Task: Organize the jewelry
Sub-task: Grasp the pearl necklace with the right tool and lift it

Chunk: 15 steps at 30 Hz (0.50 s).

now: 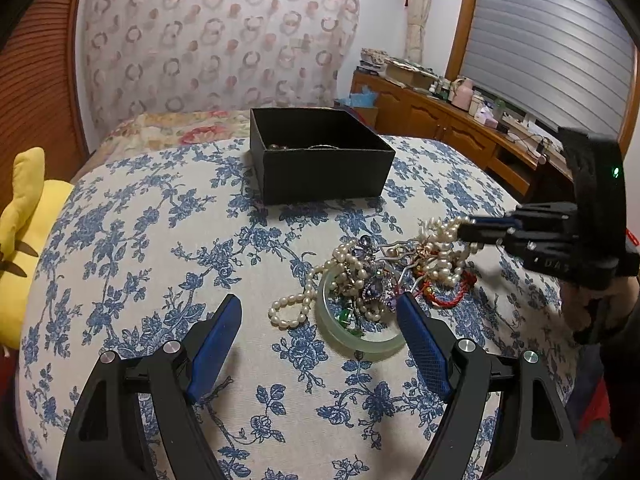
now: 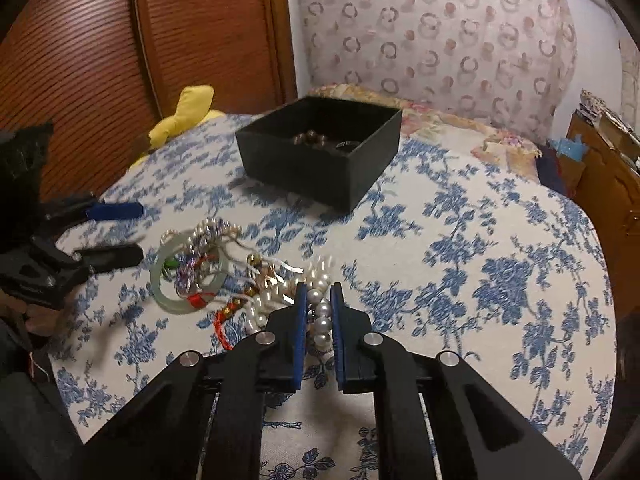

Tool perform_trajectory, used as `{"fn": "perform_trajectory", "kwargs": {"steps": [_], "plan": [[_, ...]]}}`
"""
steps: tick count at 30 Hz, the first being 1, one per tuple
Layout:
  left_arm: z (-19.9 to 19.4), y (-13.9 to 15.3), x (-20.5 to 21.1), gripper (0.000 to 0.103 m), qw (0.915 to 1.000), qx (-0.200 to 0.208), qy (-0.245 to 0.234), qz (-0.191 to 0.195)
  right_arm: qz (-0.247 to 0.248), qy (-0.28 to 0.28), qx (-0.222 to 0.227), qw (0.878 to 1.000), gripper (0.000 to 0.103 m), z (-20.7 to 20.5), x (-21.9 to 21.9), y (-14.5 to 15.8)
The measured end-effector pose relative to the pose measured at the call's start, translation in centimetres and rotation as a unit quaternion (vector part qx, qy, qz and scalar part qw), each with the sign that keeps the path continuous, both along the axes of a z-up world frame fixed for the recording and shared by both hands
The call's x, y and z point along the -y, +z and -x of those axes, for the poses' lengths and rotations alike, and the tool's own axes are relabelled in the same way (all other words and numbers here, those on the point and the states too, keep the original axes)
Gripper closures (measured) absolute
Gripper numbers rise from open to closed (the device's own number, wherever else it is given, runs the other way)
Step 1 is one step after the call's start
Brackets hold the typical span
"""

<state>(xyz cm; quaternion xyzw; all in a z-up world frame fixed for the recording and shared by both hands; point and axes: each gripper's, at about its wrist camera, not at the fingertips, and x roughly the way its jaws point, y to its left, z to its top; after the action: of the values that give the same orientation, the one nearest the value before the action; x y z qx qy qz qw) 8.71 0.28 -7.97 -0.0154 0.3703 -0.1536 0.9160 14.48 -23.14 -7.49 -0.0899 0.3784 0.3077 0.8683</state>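
A tangled pile of jewelry (image 1: 372, 280) lies on the blue-flowered bedspread: pearl strands, a pale green jade bangle (image 1: 356, 340), purple stones and a red cord bracelet (image 1: 452, 296). My left gripper (image 1: 320, 312) is open, low over the bedspread, its jaws either side of the bangle. My right gripper (image 2: 319, 292) is shut on a pearl strand (image 2: 322, 318) at the pile's right edge; it also shows in the left wrist view (image 1: 468, 228). A black open box (image 1: 320, 152) sits farther back with a few pieces inside; it also shows in the right wrist view (image 2: 320, 148).
A yellow plush toy (image 1: 24, 216) lies at the bed's left edge. A patterned pillow (image 1: 216, 40) stands behind the box. A wooden cabinet (image 1: 440, 120) with clutter runs along the right under a shuttered window.
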Motion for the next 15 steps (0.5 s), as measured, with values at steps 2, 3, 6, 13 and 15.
{"fn": "perform_trajectory", "kwargs": {"steps": [2,3,6,13,15], "plan": [[0.0,0.0,0.1,0.027,1.0,-0.001,0.0,-0.002,-0.001,-0.005,0.011,1.0,0.09,0.1,0.3,0.6],[0.0,0.0,0.1,0.027,1.0,0.0,-0.001,-0.002,-0.003,-0.007,0.015,1.0,0.09,0.1,0.3,0.9],[-0.1,-0.1,0.0,0.027,1.0,-0.001,0.001,-0.002,-0.006,-0.011,0.031,0.999,0.09,0.4,0.7,1.8],[-0.1,-0.1,-0.1,0.027,1.0,-0.002,0.003,-0.002,-0.012,-0.027,0.058,0.998,0.09,0.6,1.7,3.3],[-0.1,-0.1,-0.1,0.027,1.0,-0.001,0.004,-0.002,-0.017,-0.034,0.066,0.997,0.09,0.5,2.2,3.7]]}}
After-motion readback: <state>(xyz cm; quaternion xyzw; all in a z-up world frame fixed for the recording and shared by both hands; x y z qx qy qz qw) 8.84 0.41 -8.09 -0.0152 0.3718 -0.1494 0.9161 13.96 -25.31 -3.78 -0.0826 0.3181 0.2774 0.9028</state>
